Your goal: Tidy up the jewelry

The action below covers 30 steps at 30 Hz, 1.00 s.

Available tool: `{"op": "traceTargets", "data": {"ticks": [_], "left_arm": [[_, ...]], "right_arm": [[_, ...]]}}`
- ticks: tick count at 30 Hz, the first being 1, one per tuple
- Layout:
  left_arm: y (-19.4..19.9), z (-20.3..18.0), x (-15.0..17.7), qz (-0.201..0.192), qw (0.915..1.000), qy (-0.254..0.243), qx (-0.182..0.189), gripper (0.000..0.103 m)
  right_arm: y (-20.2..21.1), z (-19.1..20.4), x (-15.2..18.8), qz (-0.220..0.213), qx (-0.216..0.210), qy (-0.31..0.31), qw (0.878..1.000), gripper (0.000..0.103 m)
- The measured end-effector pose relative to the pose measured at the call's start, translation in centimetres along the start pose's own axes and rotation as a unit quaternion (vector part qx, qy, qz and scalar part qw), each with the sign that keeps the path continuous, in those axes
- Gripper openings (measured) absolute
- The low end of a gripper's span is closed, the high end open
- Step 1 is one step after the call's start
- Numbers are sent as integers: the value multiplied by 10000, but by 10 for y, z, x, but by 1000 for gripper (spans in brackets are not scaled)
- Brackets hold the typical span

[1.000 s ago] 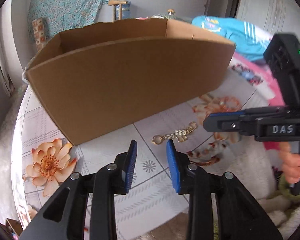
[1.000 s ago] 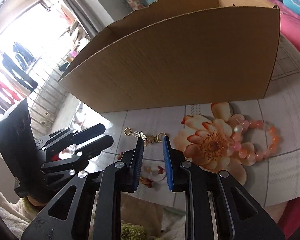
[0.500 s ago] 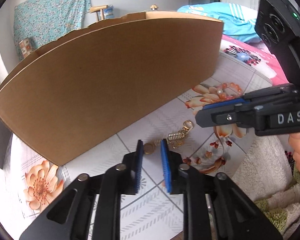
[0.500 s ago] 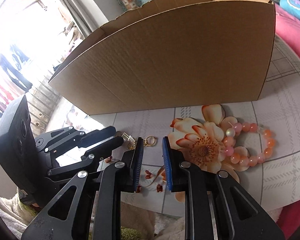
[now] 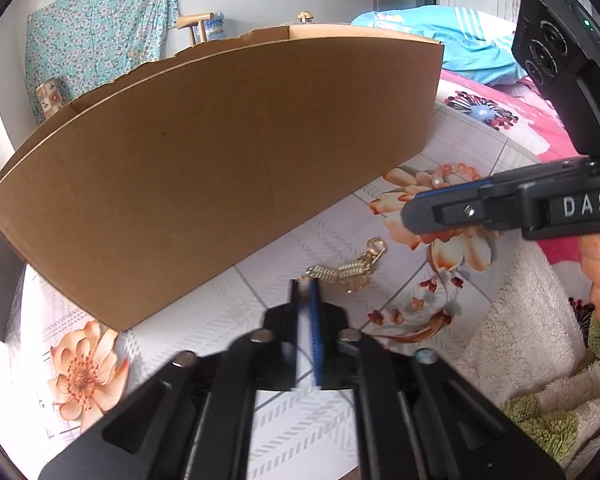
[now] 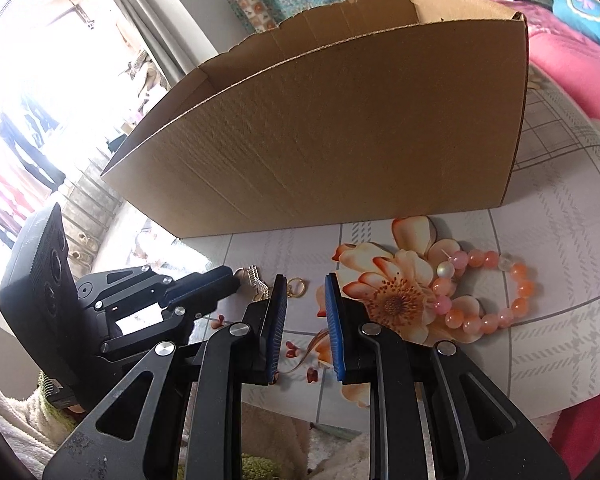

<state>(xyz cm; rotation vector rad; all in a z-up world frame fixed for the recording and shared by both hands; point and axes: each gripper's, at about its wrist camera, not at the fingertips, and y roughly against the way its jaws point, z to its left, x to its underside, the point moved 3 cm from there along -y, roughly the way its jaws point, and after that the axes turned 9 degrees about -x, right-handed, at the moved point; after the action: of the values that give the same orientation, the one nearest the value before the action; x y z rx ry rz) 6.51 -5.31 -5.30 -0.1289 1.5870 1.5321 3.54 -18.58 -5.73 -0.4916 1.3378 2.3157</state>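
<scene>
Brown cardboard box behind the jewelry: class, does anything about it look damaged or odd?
Yes. The brown cardboard box has a ragged, torn top edge along its far wall, where the flap looks ripped off unevenly. Its near wall is cleanly cut and looks intact.

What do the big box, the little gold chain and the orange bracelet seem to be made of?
The box looks like plain brown corrugated cardboard: matte, with faint ribs and a torn upper edge. The gold chain seems to be shiny metal, gold in colour, with bright glints on its links and ring. The bracelet is strung from smooth glossy beads, orange and pink, perhaps glass, stone or plastic.
</scene>
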Motion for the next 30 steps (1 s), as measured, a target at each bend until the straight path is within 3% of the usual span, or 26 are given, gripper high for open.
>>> {"op": "traceTargets", "data": {"ticks": [5, 9, 10, 12, 14, 21, 26, 30], "left_arm": [[5, 15, 9, 50, 9998, 197, -35, 0], [9, 23, 12, 58, 9991, 360, 215, 2], [9, 23, 12, 29, 9991, 344, 260, 5], [10, 18, 9, -35, 9994, 212, 256, 23], [9, 13, 6, -95, 9997, 18, 215, 28], [-3, 2, -7, -52, 9988, -439, 199, 27], [-6, 0, -11, -31, 9967, -699, 421, 12], [-8, 3, -14, 32, 9952, -758, 614, 10]], "right_arm": [[-1, 2, 1, 48, 0, 15, 10000, 20], [-4, 5, 0, 75, -36, 24, 10000, 20], [-4, 4, 0, 88, -45, 19, 9999, 20], [-6, 4, -1, 123, -56, 5, 9999, 20], [-8, 4, -2, 152, -58, 6, 9999, 20], [-13, 6, -7, 170, -70, -3, 9998, 20], [-20, 5, -10, 219, -97, -37, 9997, 20], [-22, 3, -10, 234, -111, -53, 9997, 20]]}}
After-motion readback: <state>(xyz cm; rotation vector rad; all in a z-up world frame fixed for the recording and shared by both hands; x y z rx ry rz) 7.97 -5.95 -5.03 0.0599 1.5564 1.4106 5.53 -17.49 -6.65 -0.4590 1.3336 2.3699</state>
